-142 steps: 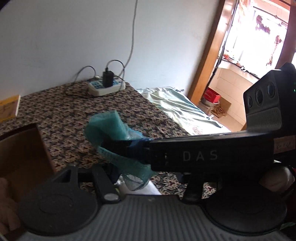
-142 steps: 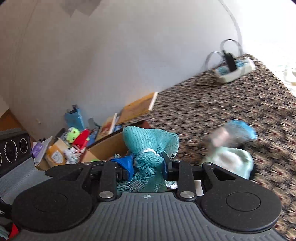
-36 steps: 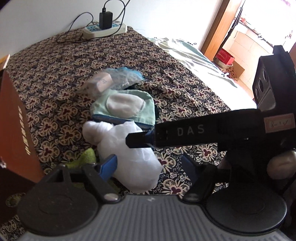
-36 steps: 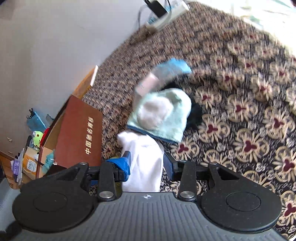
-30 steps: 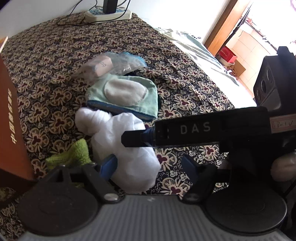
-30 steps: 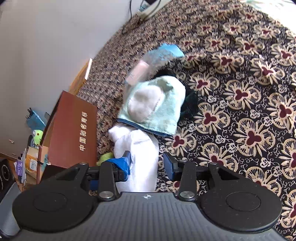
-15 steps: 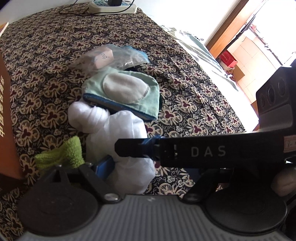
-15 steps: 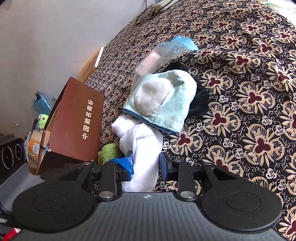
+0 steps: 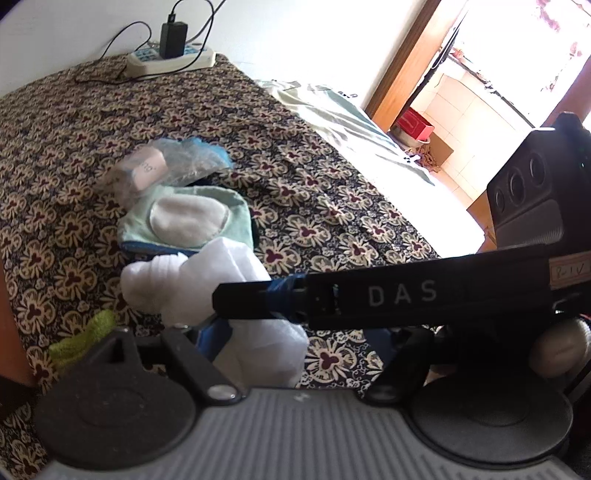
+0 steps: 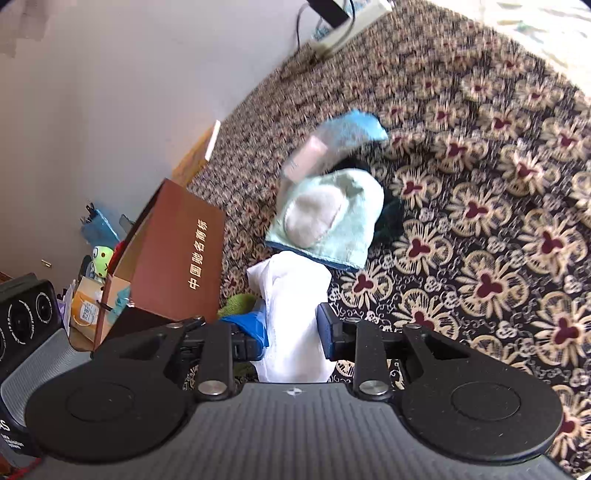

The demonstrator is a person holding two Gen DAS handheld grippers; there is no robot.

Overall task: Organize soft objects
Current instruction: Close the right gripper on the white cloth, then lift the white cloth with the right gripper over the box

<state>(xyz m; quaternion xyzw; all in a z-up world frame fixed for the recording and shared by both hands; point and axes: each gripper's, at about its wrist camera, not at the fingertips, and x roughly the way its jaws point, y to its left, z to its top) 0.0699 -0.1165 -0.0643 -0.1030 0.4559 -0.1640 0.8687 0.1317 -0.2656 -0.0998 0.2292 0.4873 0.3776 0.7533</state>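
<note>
Your right gripper [image 10: 291, 332] has just closed on the white cloth [image 10: 295, 314].
Left to right: one brown box [image 10: 177, 258] with gold Chinese lettering, one green rag [image 9: 83, 332], the crumpled cloth on the floral bedspread [image 9: 55, 155]; "DAS" marks the finger. Your left gripper [image 9: 295, 339] gapes, holding nothing.

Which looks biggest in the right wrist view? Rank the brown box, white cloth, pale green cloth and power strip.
1. Brown box
2. White cloth and pale green cloth: look alike; the white one is nearer and held by the right gripper, so unsure
3. Power strip, farthest off
</note>
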